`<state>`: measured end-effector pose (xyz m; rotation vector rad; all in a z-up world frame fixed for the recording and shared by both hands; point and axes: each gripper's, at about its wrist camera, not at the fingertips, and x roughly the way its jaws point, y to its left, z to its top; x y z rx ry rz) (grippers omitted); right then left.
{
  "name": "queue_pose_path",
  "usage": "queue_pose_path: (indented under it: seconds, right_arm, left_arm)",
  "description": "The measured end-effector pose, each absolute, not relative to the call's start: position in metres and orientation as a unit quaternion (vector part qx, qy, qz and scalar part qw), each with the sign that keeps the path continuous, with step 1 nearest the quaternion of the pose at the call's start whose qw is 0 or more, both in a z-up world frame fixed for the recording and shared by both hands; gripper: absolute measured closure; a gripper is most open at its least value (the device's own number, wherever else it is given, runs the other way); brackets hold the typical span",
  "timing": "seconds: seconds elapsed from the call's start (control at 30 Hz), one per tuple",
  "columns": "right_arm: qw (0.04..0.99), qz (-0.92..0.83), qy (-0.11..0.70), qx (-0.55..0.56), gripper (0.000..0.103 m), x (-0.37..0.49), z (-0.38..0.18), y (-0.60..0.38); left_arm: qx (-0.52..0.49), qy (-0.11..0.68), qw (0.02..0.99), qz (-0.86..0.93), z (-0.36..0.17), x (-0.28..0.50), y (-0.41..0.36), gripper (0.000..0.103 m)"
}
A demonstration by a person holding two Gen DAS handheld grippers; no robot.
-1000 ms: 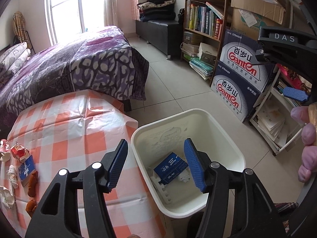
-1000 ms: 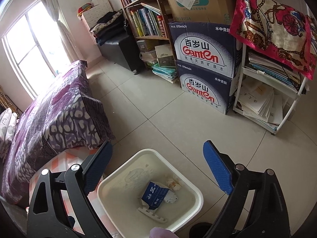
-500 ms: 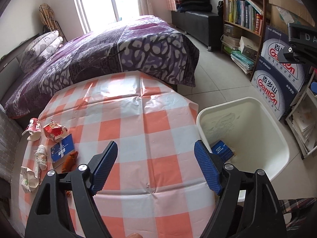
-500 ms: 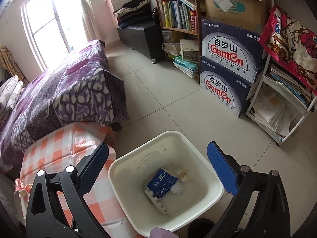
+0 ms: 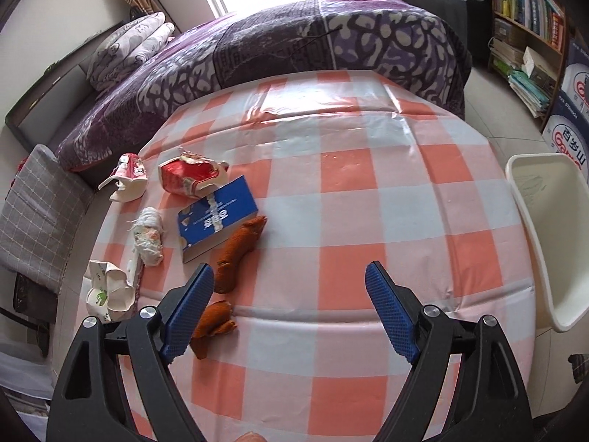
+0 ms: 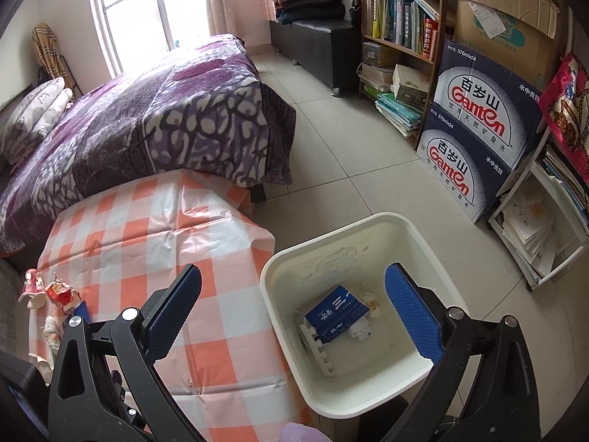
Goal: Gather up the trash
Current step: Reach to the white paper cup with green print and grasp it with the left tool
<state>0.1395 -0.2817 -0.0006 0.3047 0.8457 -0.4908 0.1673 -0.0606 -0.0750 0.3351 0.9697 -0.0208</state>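
My left gripper (image 5: pixel 291 296) is open and empty above the checked table (image 5: pixel 349 176). Trash lies at the table's left: a blue box (image 5: pixel 217 217), a torn red carton (image 5: pixel 189 178), a crushed red-white cup (image 5: pixel 127 180), a paper wad (image 5: pixel 149 235), a crumpled white cup (image 5: pixel 108 289) and two brown peel pieces (image 5: pixel 239 248). The lower peel (image 5: pixel 213 322) lies by my left finger. My right gripper (image 6: pixel 294 302) is open and empty over the white bin (image 6: pixel 416 232), which holds a blue carton (image 6: pixel 337 311), crumpled paper and a white ridged piece.
The bin (image 5: pixel 552 243) stands on the floor at the table's right edge. A purple bed (image 6: pixel 147 110) lies behind the table. Water boxes (image 6: pixel 478 129), a bookshelf (image 6: pixel 397 25) and a paper rack (image 6: pixel 533 228) line the right wall. A grey cushion (image 5: pixel 33 217) sits left of the table.
My left gripper has swung left from over the bin to the trash side of the table and opened wider. My right gripper has come closer over the bin, staying open.
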Motion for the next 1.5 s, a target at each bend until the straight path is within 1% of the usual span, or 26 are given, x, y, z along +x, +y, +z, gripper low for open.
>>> queue_pose_path:
  seconds: [0.1, 0.27, 0.4, 0.5, 0.7, 1.07, 1.1, 1.13, 1.17, 1.33, 1.5]
  right_arm:
    - [0.872, -0.221, 0.415, 0.133, 0.007, 0.147, -0.005, -0.263]
    - [0.872, -0.201, 0.432, 0.116, 0.007, 0.159, -0.014, -0.234]
    - [0.872, -0.18, 0.445, 0.099, 0.007, 0.166, -0.021, -0.209]
    - [0.872, -0.163, 0.454, 0.089, 0.007, 0.171, -0.026, -0.192]
    - [0.874, -0.119, 0.466, 0.072, 0.007, 0.179, -0.034, -0.157]
    - [0.873, -0.052, 0.484, 0.045, 0.007, 0.187, -0.052, -0.101]
    - [0.872, -0.048, 0.486, 0.044, 0.007, 0.187, -0.054, -0.097]
    - [0.871, -0.044, 0.487, 0.043, 0.007, 0.187, -0.056, -0.093]
    - [0.87, -0.039, 0.49, 0.041, 0.007, 0.187, -0.058, -0.088]
    - [0.868, -0.004, 0.497, 0.017, 0.007, 0.185, -0.066, -0.058]
    - [0.862, 0.041, 0.506, 0.012, 0.007, 0.184, -0.069, -0.019]
  left_arm:
    - [0.155, 0.472, 0.868, 0.024, -0.076, 0.175, -0.028, 0.018]
    - [0.119, 0.496, 0.855, 0.094, -0.081, 0.19, 0.039, 0.018]
    - [0.09, 0.516, 0.841, 0.137, -0.085, 0.2, 0.091, 0.016]
    - [0.068, 0.523, 0.838, 0.141, -0.086, 0.205, 0.122, 0.012]
    - [0.05, 0.535, 0.832, 0.14, -0.091, 0.214, 0.158, 0.007]
    - [-0.032, 0.573, 0.812, 0.109, -0.106, 0.215, 0.198, 0.007]
    - [-0.037, 0.57, 0.814, 0.104, -0.104, 0.213, 0.199, 0.01]
    - [-0.041, 0.566, 0.817, 0.098, -0.102, 0.211, 0.2, 0.022]
    - [-0.046, 0.566, 0.817, 0.093, -0.1, 0.209, 0.2, 0.022]
    - [-0.057, 0.545, 0.833, 0.081, -0.074, 0.198, 0.206, 0.026]
    - [-0.081, 0.495, 0.86, 0.089, -0.021, 0.183, 0.223, 0.026]
